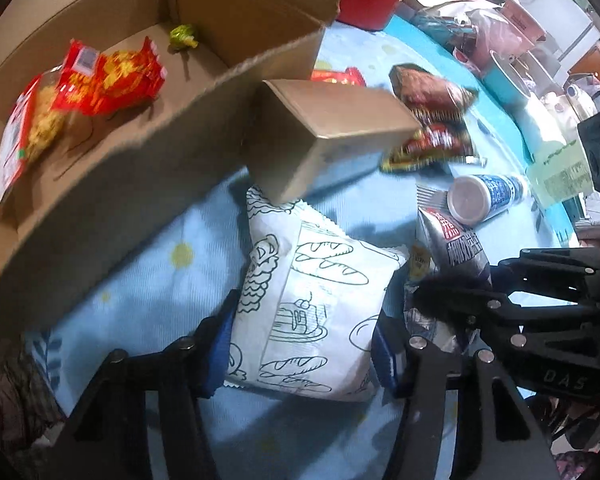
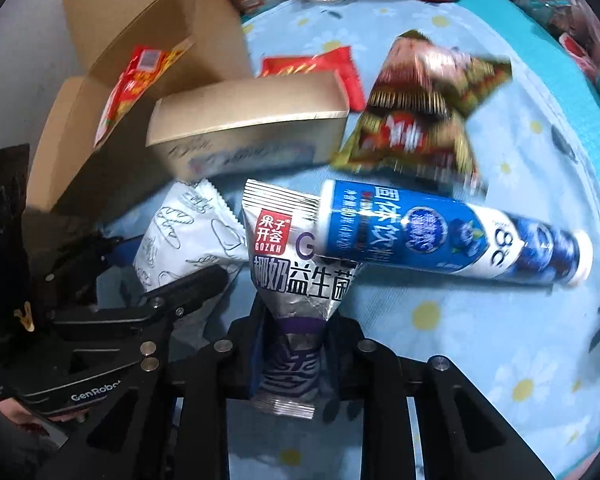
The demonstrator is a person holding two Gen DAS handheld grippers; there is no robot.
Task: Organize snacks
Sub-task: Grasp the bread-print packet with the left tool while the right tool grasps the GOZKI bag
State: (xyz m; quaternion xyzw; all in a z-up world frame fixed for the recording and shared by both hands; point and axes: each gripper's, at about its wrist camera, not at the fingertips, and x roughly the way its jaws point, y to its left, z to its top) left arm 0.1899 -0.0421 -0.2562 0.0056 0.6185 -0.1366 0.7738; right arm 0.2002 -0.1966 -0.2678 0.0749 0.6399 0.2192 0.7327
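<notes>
Right claw amid crowding packets

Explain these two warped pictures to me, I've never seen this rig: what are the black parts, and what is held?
A person holds two hand-held grippers; each carries a fisheye camera looking along its fingers. In the left view, the left gripper straddles a white bread-print packet, pads at its edges. In the right view, the right gripper is shut on a silver and purple pouch. On the blue flowered cloth lie a blue and white tube, a gold box and a dark red snack bag. An open cardboard box holds red packets.
</notes>
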